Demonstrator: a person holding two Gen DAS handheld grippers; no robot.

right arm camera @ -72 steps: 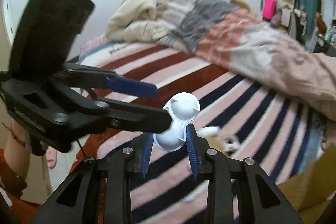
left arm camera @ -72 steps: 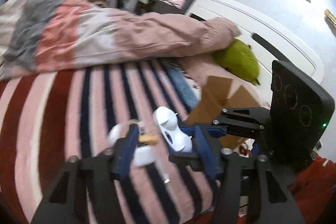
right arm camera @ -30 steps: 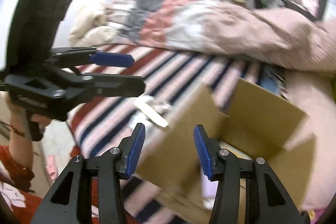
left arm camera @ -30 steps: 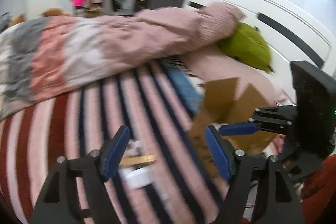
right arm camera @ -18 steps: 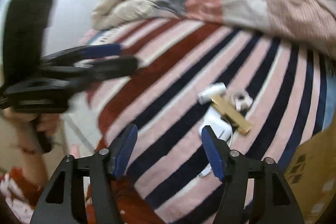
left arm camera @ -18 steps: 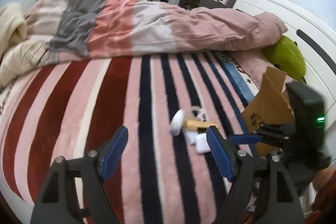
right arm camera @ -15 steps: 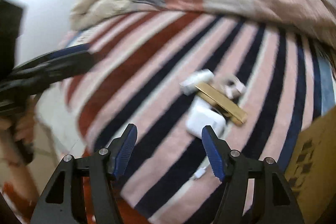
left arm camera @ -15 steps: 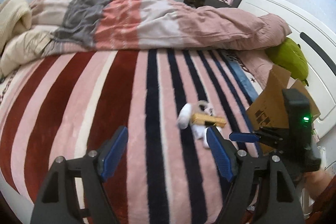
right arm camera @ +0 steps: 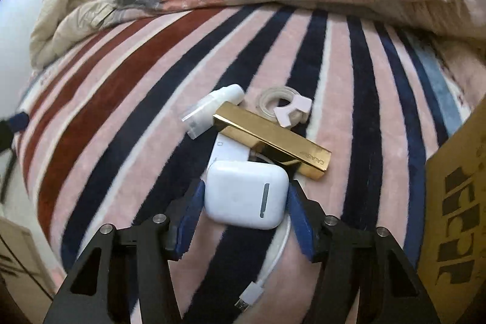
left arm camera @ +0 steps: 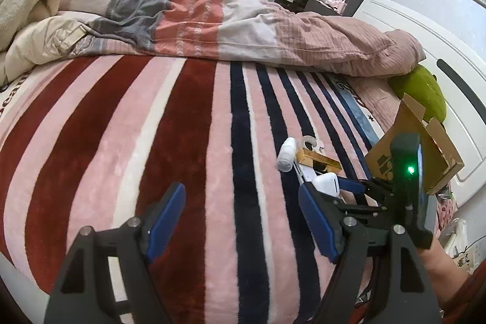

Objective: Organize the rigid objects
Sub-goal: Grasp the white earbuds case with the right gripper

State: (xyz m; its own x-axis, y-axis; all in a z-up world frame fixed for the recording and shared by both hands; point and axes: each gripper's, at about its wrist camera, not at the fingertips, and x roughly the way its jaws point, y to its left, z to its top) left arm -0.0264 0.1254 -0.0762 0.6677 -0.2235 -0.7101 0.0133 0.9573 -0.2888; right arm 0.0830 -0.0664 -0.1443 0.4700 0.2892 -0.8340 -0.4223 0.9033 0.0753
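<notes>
As the right gripper [right arm camera: 244,204] has just been closing round the white earbud case [right arm camera: 246,195], pads seemingly touching, the smooth shell may be squeezed out; the left gripper [left arm camera: 241,220] is held apart, empty.

Black plastic left gripper [left arm camera: 241,219] and right gripper [right arm camera: 244,213] carry blue rubber pads and silver screws; a green light glows.

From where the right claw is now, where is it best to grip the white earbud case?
Grip the white earbud case across its two short rounded sides, coming down from the near edge. It lies flat, lid seam facing up, and the right claw already straddles those sides.
</notes>
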